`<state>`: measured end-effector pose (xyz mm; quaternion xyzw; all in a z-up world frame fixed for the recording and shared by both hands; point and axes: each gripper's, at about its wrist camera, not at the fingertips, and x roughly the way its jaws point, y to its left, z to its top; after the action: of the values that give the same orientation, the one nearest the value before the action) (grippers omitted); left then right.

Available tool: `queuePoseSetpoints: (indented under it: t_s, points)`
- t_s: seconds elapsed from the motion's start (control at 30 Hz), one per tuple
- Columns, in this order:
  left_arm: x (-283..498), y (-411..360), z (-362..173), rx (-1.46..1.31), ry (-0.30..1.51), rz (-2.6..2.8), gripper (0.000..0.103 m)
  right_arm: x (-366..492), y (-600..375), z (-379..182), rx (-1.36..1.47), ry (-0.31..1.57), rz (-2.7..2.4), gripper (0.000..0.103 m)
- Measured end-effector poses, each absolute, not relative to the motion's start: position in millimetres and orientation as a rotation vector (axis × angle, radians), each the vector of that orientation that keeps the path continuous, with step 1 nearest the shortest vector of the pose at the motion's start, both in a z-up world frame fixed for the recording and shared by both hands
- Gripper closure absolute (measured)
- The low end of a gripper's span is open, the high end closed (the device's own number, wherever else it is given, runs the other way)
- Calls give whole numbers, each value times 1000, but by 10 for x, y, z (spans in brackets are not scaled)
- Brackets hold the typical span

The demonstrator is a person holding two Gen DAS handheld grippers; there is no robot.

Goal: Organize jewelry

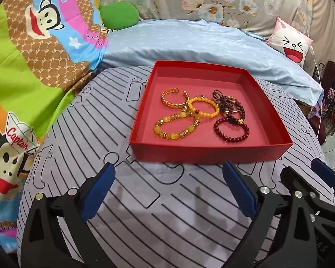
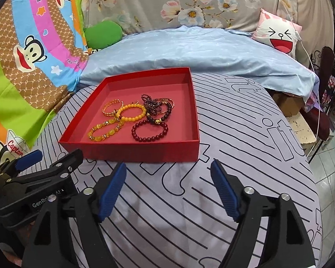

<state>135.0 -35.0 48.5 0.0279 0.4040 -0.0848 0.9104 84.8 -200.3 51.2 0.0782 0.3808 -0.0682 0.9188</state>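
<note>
A red shallow box (image 1: 143, 149) (image 2: 185, 151) sits on the grey striped cloth and holds a pile of bracelets: a yellow stone bracelet (image 1: 177, 128) (image 2: 105, 131), an orange bead bracelet (image 1: 204, 107) (image 2: 132, 112), a dark red bead bracelet (image 1: 231, 130) (image 2: 149, 131), a gold chain bangle (image 1: 172, 100) (image 2: 111, 108) and dark purple beads (image 1: 227, 103) (image 2: 154, 103). My left gripper (image 1: 168, 169) is open and empty, just short of the box's near wall. My right gripper (image 2: 168, 167) is open and empty, also near that wall. Each gripper shows at the edge of the other's view.
A light blue pillow (image 1: 201, 42) (image 2: 189, 49) lies behind the box. A cartoon monkey blanket (image 1: 33, 55) (image 2: 29, 51) is on the left. A pink face cushion (image 1: 290, 42) (image 2: 277, 33) is at the back right. The bed edge and tiled floor (image 2: 330, 178) are on the right.
</note>
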Motion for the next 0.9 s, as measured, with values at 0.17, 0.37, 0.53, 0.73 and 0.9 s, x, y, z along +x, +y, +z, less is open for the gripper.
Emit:
queuePoseSetpoints:
  t_s: [0.17,0.37,0.53,0.73,0.9]
  points:
    - [1316,-290,439,64,845,-161,9,809,-1912,508,123,780,-147,23]
    - [1294,-219,415,50,855,-149,9,790,-1884,513,131,784,-142,19]
    - [1293,-207,413,44,858,-142,9,788,-1875,520,133,778,-141,18]
    - [1288,-203,414,45,862,-139,9,785,-1881,518,139,778,-140,18]
    - [1302,-187,413,41,866,-133,9,789,-1885,515,141,780,-140,17]
